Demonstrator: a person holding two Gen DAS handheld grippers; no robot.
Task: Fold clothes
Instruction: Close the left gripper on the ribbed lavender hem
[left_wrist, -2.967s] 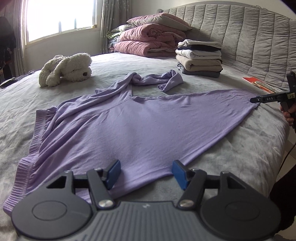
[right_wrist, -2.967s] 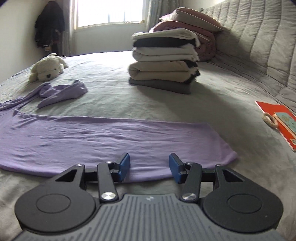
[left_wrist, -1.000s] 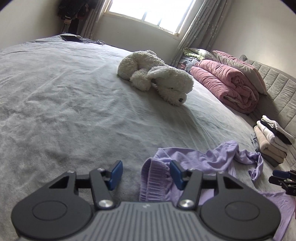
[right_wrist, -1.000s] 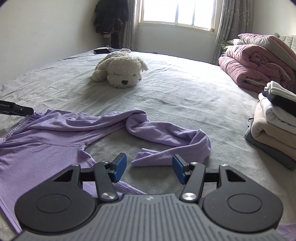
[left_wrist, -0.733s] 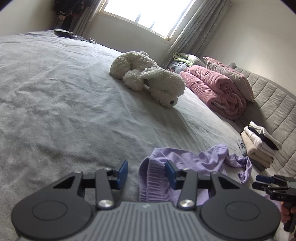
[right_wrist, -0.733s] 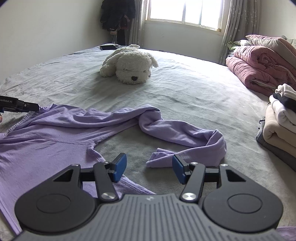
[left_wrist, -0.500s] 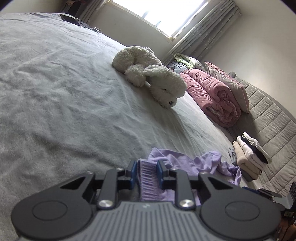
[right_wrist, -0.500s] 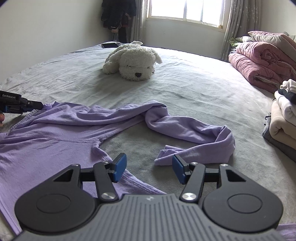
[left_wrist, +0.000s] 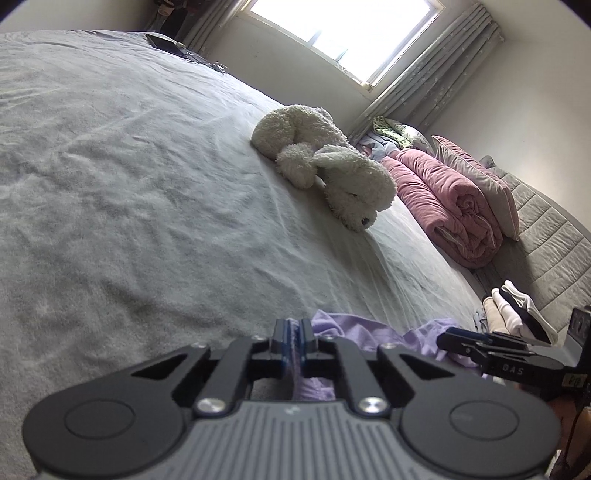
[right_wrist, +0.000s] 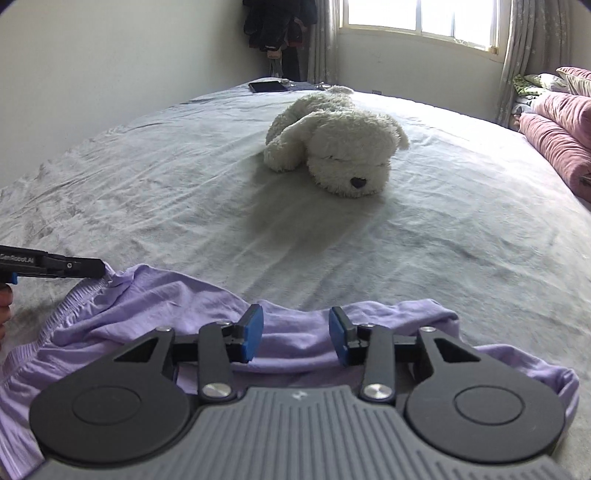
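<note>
A lilac long-sleeved top (right_wrist: 155, 306) lies crumpled on the grey bed (right_wrist: 184, 192). My left gripper (left_wrist: 293, 341) is shut on the top's ribbed hem (left_wrist: 294, 334), which shows as a thin strip between the blue pads. In the right wrist view that same left gripper (right_wrist: 99, 271) pinches the hem corner at the far left. My right gripper (right_wrist: 295, 338) hovers low over a fold of the top, its jaws closing with lilac cloth lying between the blue pads, which do not press on it. In the left wrist view the right gripper (left_wrist: 448, 338) reaches in from the right.
A white plush dog (right_wrist: 336, 147) lies mid-bed beyond the top. Rolled pink bedding (left_wrist: 454, 206) and a stack of folded clothes (left_wrist: 513, 310) sit by the quilted headboard (left_wrist: 554, 251). A dark tablet (right_wrist: 267, 86) rests at the far edge near the window.
The left gripper's jaws closed onto the ribbed hem. The right gripper swept left from the loose sleeve to the body of the top, and its jaws narrowed.
</note>
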